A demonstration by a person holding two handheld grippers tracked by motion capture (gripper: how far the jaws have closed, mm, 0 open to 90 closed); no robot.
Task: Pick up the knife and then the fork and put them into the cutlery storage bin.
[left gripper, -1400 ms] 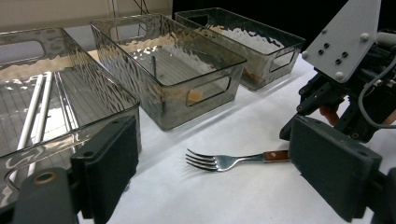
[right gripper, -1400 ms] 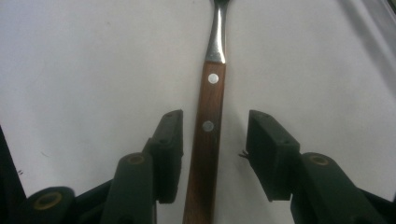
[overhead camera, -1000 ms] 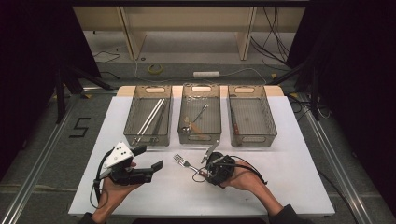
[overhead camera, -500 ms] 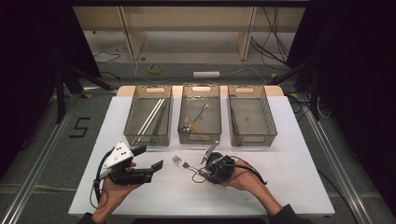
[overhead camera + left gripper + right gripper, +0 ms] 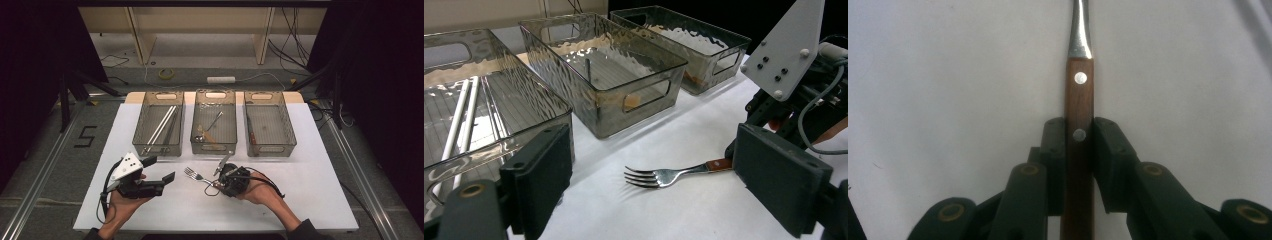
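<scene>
A: Fork (image 5: 196, 175) first: where does it lie?

B: It lies flat on the white table (image 5: 310, 190), in front of the middle one of three clear bins, with its tines towards the left gripper and its wooden handle (image 5: 1079, 145) running back into the right gripper (image 5: 221, 184).

A: What are the right gripper's jaws doing?

B: They have just been closing. In the right gripper view the two black pads (image 5: 1054, 165) sit against both sides of the riveted handle, so the fork is pinched between them near its end, while the steel neck runs on ahead of the jaws. The fork still rests on the table.

A: And the left gripper?

B: The left gripper (image 5: 161, 170) is held low over the table to the left of the fork, well apart from it. Its jaws stand wide open and hold nothing. In the left gripper view the fork shows between the two jaws, farther off.

A: What lies beyond the fork?

B: Three bins stand side by side along the far part of the table. The left bin (image 5: 159, 148) holds two long white sticks (image 5: 161, 125) laid at a slant. The middle bin (image 5: 214, 146) holds some metal cutlery (image 5: 212, 122), too small to name. The right bin (image 5: 272, 150) holds a dark slender thing along its left wall. A person's hands come in from the near edge, one on each gripper.
</scene>
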